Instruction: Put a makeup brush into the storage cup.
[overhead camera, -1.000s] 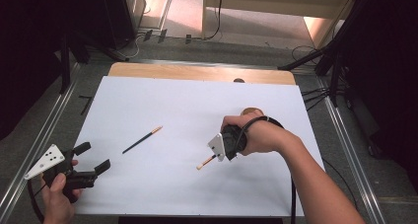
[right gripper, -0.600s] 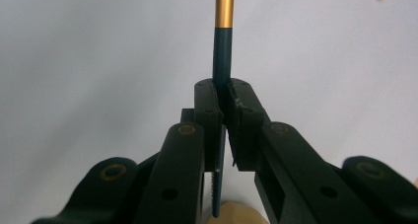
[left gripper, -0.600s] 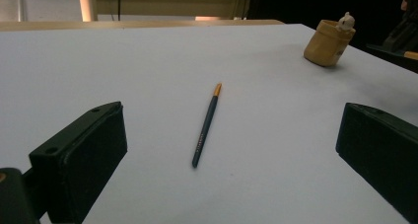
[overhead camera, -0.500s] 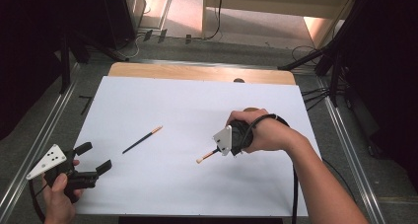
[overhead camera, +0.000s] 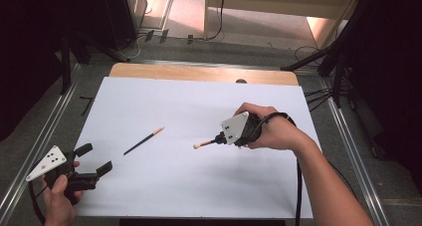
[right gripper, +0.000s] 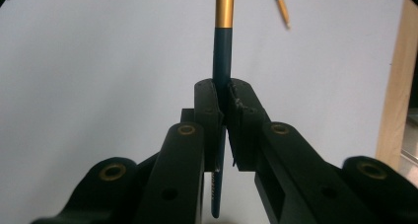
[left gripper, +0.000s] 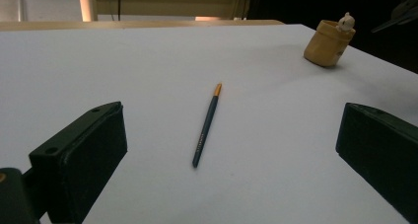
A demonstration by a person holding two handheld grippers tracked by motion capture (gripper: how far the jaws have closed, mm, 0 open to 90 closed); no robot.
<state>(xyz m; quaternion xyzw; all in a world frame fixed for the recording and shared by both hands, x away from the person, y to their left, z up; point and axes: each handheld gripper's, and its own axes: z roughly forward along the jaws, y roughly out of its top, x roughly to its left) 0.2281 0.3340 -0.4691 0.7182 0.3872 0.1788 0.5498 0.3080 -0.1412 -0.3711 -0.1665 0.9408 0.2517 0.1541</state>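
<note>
We see two slim brushes on the white sheet (overhead camera: 199, 111) that covers the table. Our right gripper (overhead camera: 219, 138) has its jaws closed on one brush (overhead camera: 205, 144), near the middle of the sheet. In the right gripper view this held brush (right gripper: 223, 51) has a dark blue-green handle that passes between the pinched jaws and runs on below them, with faint lettering near its lower end. Above the jaws the handle meets a shiny gold band. In the high view, the part that sticks out of the jaws ends in a pale tip, pointing toward the left side of the table.

The second brush (overhead camera: 143, 141) lies loose on the sheet, well left of the right gripper and between the two hands. In the left gripper view this second brush (left gripper: 206, 125) shows the same dark handle with small lettering and a gold band at its far end, lying flat on the paper.

Our left gripper (overhead camera: 89, 159) sits at the near left corner of the sheet, jaws spread wide with nothing between them. A small tan pot (left gripper: 329, 46) with a pale figure on top stands farther off.
</note>
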